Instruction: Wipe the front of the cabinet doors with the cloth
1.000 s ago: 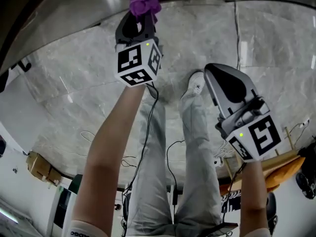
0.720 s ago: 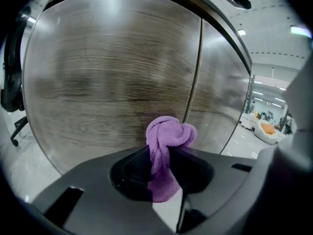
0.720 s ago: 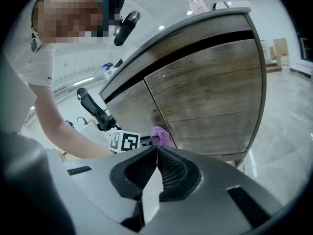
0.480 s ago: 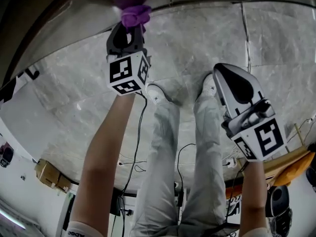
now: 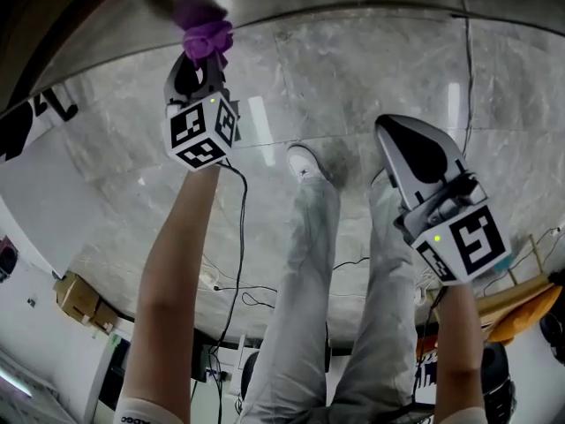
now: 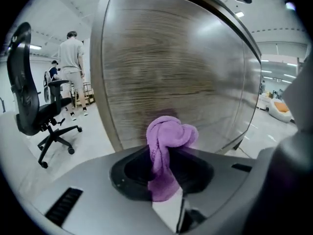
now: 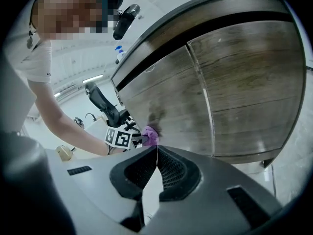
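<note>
A bunched purple cloth [image 6: 168,138] sticks out from my left gripper [image 6: 164,168], which is shut on it. The cloth [image 5: 203,34] presses against the dark wood-grain cabinet door [image 6: 176,67] at the top left of the head view. In the right gripper view the same cloth [image 7: 149,136] touches the left cabinet door [image 7: 166,102], beside the left gripper's marker cube [image 7: 120,138]. My right gripper [image 7: 156,153] is shut with nothing in it, held away from the doors. In the head view the right gripper [image 5: 397,140] hangs above the floor at right.
A second cabinet door [image 7: 249,82] lies right of the wiped one. A black office chair [image 6: 36,106] stands on the floor at left, with people [image 6: 71,58] behind it. The person's legs and a white shoe [image 5: 305,162] stand on the marble floor [image 5: 353,78]. Cables trail on the floor.
My left gripper has slid left along the cabinet door with the cloth pressed on it. The right gripper has stayed at about the same place. The person's feet have shifted.
</note>
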{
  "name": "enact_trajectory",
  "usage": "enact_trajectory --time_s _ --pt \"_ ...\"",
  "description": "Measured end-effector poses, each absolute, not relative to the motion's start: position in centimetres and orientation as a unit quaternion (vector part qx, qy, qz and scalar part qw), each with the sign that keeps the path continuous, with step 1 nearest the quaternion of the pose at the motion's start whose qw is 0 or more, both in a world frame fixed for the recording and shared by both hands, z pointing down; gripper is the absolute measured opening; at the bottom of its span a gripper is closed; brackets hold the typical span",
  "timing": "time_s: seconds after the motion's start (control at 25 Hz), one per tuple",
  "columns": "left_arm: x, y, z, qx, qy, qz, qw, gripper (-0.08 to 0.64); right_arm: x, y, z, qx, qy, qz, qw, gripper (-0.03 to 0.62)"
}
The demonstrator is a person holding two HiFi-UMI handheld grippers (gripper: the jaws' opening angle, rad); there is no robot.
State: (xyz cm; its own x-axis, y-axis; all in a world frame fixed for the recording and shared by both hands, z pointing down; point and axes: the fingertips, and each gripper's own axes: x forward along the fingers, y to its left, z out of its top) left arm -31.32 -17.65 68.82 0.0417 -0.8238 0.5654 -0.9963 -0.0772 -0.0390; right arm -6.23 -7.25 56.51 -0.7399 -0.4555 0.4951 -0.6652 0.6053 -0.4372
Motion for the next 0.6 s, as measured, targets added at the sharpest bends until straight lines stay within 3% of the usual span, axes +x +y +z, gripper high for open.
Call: enact_trajectory --time_s 0.4,0.6 --pt "-38.4 -15.5 69.5 0.641 -0.7 0.269 0.164 0.101 -6.3 -6.9 57.2 0.294 -0.89 0.303 0.173 0.028" --pt "-31.5 -13.9 71.3 0.656 -0.68 0.269 0.187 0.1 -3.3 -6.6 57.5 0.297 -0.884 0.317 0.172 0.028"
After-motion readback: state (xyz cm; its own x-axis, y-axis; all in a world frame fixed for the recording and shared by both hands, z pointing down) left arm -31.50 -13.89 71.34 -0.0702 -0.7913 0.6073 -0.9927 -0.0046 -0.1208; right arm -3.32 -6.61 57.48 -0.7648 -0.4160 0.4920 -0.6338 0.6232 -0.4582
